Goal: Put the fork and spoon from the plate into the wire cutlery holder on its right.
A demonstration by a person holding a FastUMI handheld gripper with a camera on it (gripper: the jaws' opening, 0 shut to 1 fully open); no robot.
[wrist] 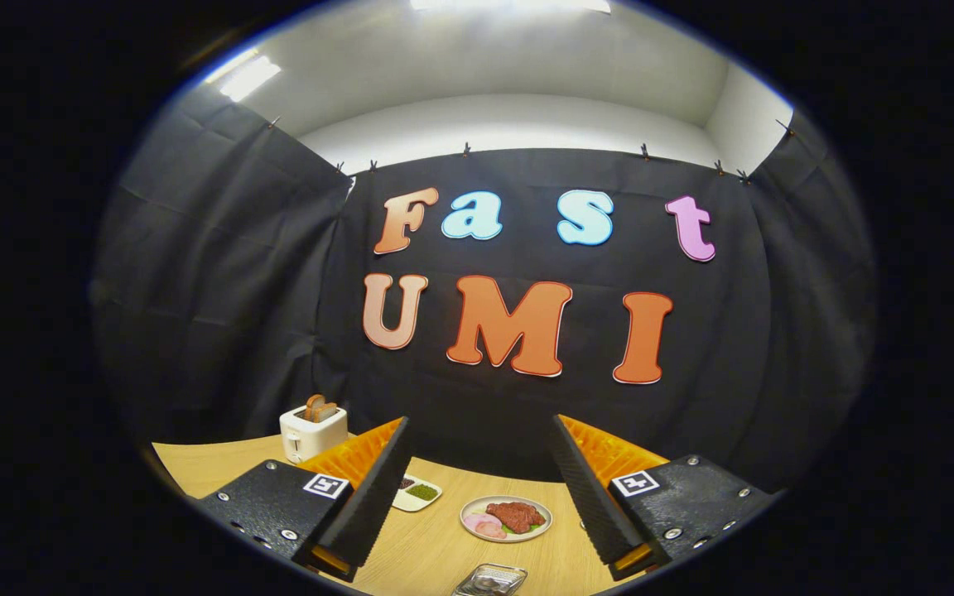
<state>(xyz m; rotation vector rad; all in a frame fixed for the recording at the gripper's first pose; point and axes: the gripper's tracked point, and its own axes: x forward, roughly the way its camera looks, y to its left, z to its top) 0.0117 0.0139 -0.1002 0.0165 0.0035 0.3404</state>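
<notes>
The gripper was spread wide with nothing between the fingers, held up over a light wooden table. Out past the fingertips, roughly in the gap between them, sat a round plate with what looked like a slab of brownish meat, some pink slices and a bit of green on it. I honestly couldn't make out a fork or spoon on it from this angle, too small to tell. Closer in, right below the gap between the fingers, there was a shiny metal thing, cut off and hard to identify; might have been the wire cutlery holder, but I couldn't say for sure. Just behind the left finger was a small white divided dish with something green in one compartment and something dark in the other. Further back on the left side of the table stood a white toaster with two slices of toast poking out the top.
</notes>
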